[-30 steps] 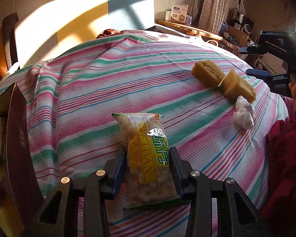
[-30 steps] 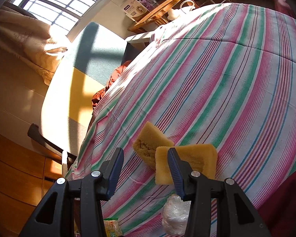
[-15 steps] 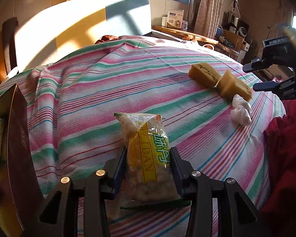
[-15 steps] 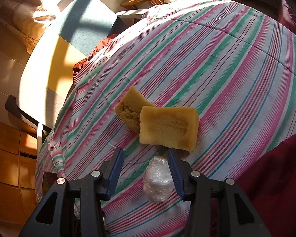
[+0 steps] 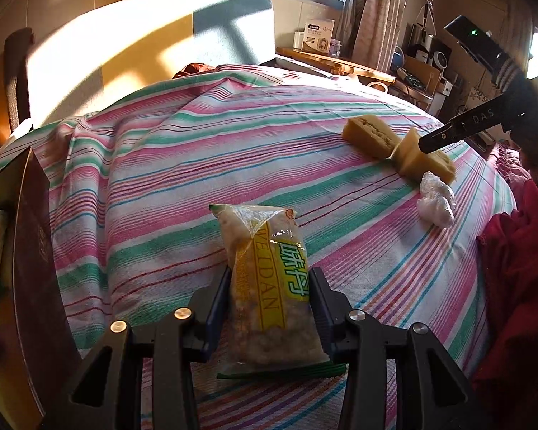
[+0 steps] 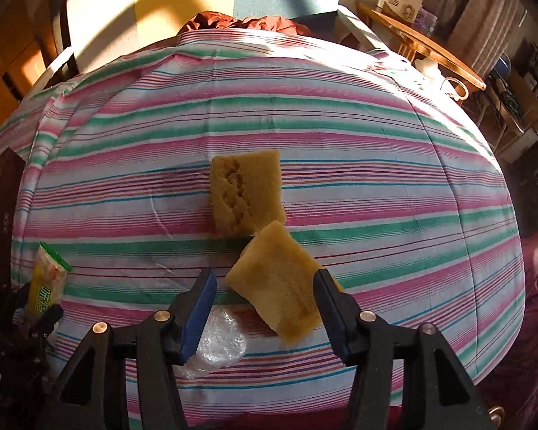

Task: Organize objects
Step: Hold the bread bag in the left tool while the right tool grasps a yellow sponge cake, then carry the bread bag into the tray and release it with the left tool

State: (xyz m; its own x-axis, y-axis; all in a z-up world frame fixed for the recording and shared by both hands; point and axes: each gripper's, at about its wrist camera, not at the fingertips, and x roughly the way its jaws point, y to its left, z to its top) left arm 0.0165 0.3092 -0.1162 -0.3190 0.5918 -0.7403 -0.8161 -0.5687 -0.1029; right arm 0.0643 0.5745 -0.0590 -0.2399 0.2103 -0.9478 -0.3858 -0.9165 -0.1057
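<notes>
My left gripper (image 5: 272,285) is shut on a clear snack packet (image 5: 260,240) with a yellow-green label, which lies lengthwise on the striped cloth (image 5: 197,165). Two yellow sponges touch at the right: the far one (image 6: 245,193) is pitted, and the near one (image 6: 279,286) lies between the jaws of my right gripper (image 6: 265,279). Those jaws are opening; the left pad stands clear of the sponge and the right one is at its edge. A crumpled clear plastic ball (image 6: 218,344) lies under the left finger. In the left wrist view one right finger (image 5: 444,136) hangs over the near sponge (image 5: 409,159).
A dark open box (image 5: 36,251) with things inside stands at the cloth's left edge. Red fabric (image 5: 520,268) bunches at the right edge. A chair back (image 5: 16,82) and a cluttered wooden shelf (image 5: 340,62) lie beyond the table.
The right gripper rolled and swung from above the plastic ball to over the near sponge, and its jaws widened. The left gripper kept still on the packet.
</notes>
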